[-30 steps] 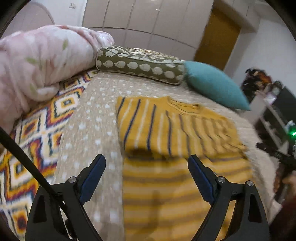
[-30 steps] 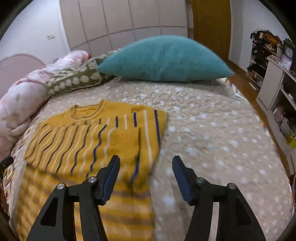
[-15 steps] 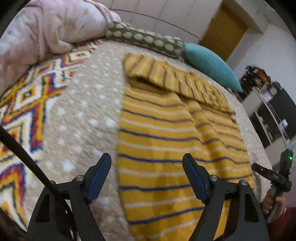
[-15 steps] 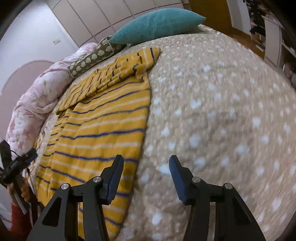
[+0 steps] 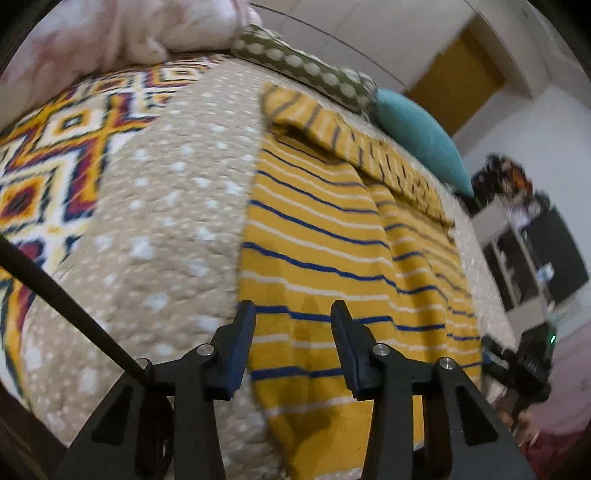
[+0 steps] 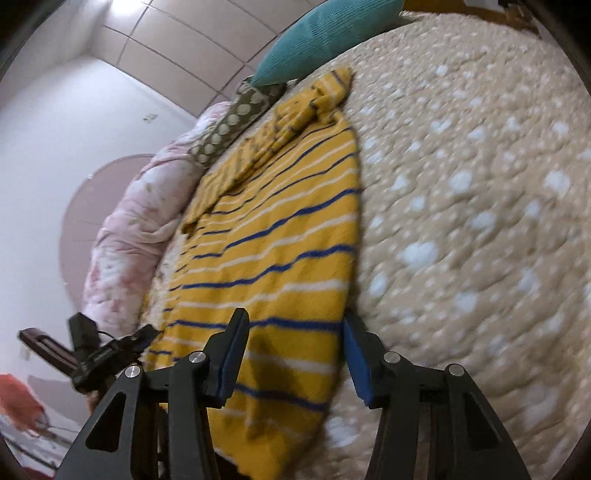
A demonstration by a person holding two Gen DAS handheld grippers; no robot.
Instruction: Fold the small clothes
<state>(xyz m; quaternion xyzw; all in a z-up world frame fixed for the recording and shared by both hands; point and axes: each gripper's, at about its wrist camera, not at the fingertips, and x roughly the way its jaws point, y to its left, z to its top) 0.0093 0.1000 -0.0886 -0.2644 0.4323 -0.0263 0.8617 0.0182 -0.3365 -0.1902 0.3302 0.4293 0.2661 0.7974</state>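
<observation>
A yellow sweater [image 5: 332,240] with blue and white stripes lies flat on the beige spotted bedspread [image 5: 166,221], its sleeves folded across the top. My left gripper [image 5: 292,308] is low over the sweater's near left hem corner. Its jaws are closing, the fabric edge lies between them, and the pads do not press on it. In the right wrist view the sweater [image 6: 280,240] runs away from me. My right gripper [image 6: 295,317] stands open astride its near right hem edge. Each view shows the other gripper at the far hem corner, held by a hand.
A teal pillow [image 5: 417,125] and an olive spotted bolster [image 5: 303,70] lie beyond the sweater's collar. A pink quilt [image 5: 129,29] and a patterned blanket [image 5: 55,147] fill the left side. Shelves [image 5: 535,240] stand beside the bed on the right.
Both grippers have sunk from over the folded sleeves to the sweater's near hem. The left jaws have narrowed a lot around the hem corner. The right jaws narrowed slightly.
</observation>
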